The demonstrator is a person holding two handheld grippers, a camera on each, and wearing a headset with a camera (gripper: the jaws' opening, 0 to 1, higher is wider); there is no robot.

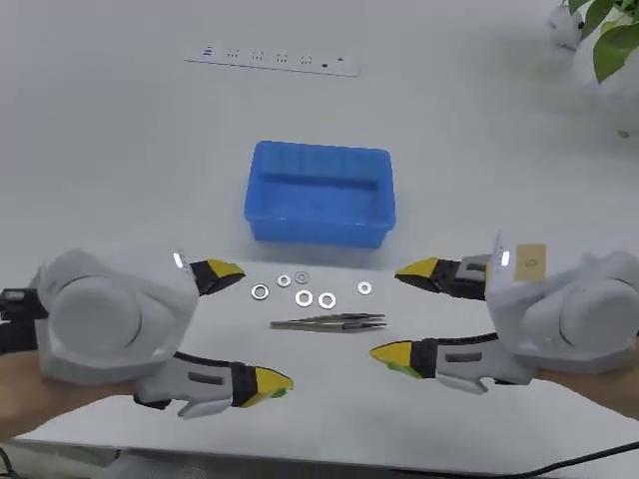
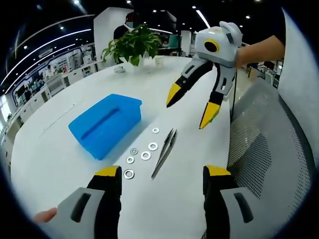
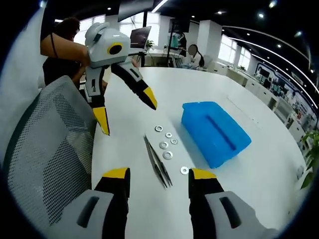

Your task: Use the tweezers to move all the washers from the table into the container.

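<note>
Several small metal washers (image 1: 304, 297) lie loose on the white table, just in front of the blue container (image 1: 319, 195), which looks empty. The tweezers (image 1: 329, 321) lie flat a little nearer to me than the washers. My left gripper (image 1: 250, 329) is open to the left of the tweezers, holding nothing. My right gripper (image 1: 401, 311) is open to their right, facing the left one. In the left gripper view the tweezers (image 2: 164, 152) and washers (image 2: 145, 155) lie ahead of the spread jaws. The right gripper view has the tweezers (image 3: 158, 162), washers (image 3: 168, 155) and container (image 3: 217, 132) ahead.
A white power strip (image 1: 272, 58) lies at the far side of the table. A potted plant (image 1: 599, 30) stands at the far right corner. A mesh chair (image 2: 254, 144) is beside the table's near edge. The table edge runs just below both grippers.
</note>
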